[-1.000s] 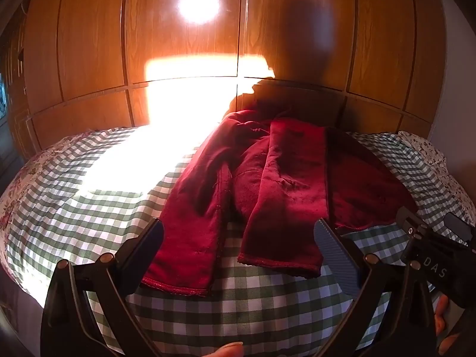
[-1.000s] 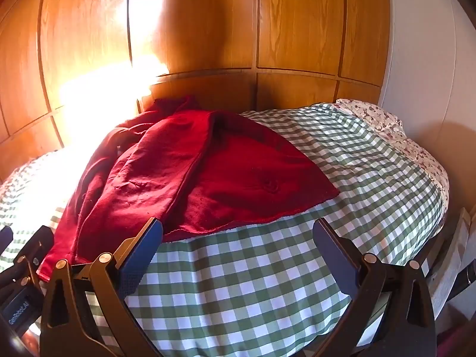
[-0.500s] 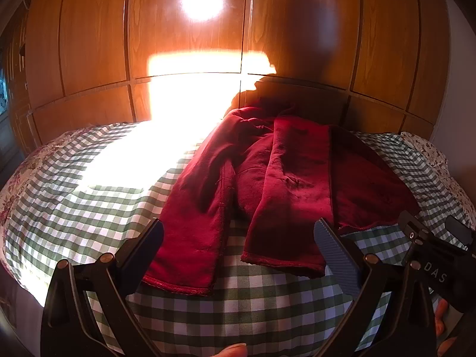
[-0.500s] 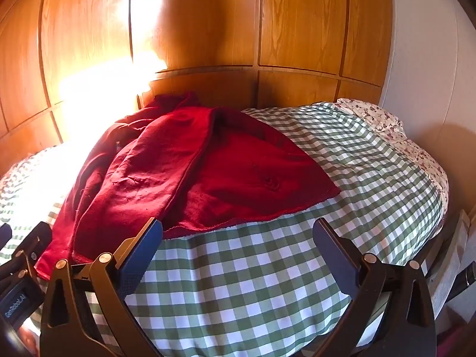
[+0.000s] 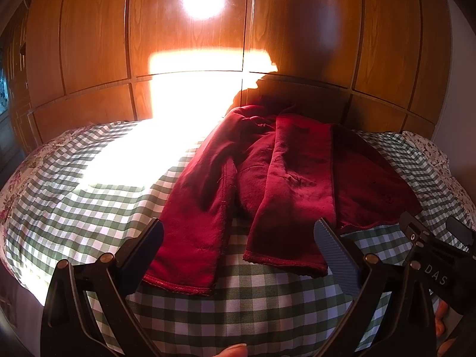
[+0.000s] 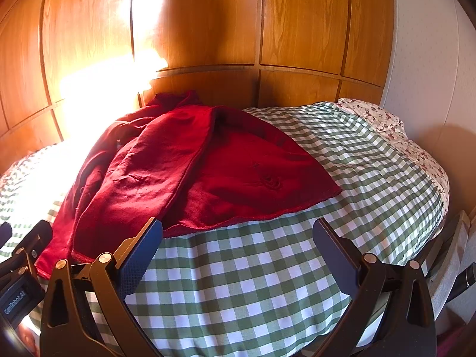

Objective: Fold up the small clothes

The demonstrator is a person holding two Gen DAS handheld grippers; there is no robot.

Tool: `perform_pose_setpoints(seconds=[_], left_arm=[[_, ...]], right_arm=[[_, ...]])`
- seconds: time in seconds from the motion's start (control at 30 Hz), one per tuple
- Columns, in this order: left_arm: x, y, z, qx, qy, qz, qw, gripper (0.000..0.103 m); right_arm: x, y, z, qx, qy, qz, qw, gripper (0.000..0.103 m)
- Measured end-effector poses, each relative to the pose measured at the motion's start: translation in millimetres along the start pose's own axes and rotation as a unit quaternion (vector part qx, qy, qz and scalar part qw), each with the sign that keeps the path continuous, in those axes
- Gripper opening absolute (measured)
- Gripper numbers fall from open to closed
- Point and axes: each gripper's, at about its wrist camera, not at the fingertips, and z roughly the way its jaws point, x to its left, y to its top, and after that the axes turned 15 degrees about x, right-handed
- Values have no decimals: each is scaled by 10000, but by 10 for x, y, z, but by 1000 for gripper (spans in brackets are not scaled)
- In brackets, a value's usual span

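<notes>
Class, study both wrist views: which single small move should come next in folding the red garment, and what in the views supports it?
Probably lower the left claw onto the near cuff of the sleeve lying out to the left of the red garment. Both claws are open and empty above the checked bedcover; the other sleeve already lies over the body.

Bare checked bed lower center and right of frame; red garment fills upper left, wood wall behind.
</notes>
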Motion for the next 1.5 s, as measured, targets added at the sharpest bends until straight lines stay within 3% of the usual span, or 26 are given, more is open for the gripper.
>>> perform_pose_setpoints(seconds=[1.07, 1.3, 1.37, 1.43, 1.5], left_arm=[[37, 16, -21, 2, 13, -48, 10000, 101], [253, 90, 139, 337, 82, -250, 9991, 101], [366, 96, 217, 479, 102, -411, 9980, 100], [472, 85, 267, 513, 129, -567, 9970, 100], [546, 84, 304, 527, 145, -654, 9964, 100]], right_arm=[[17, 11, 4, 29, 20, -10, 10000, 100], [-62, 39, 160, 426, 668, -9, 9969, 100], [-72, 37, 189, 487, 877, -59, 9949, 92], [-54, 35, 232, 632, 1184, -126, 9909, 76], [-9, 47, 297, 869, 1724, -226, 9809, 70]])
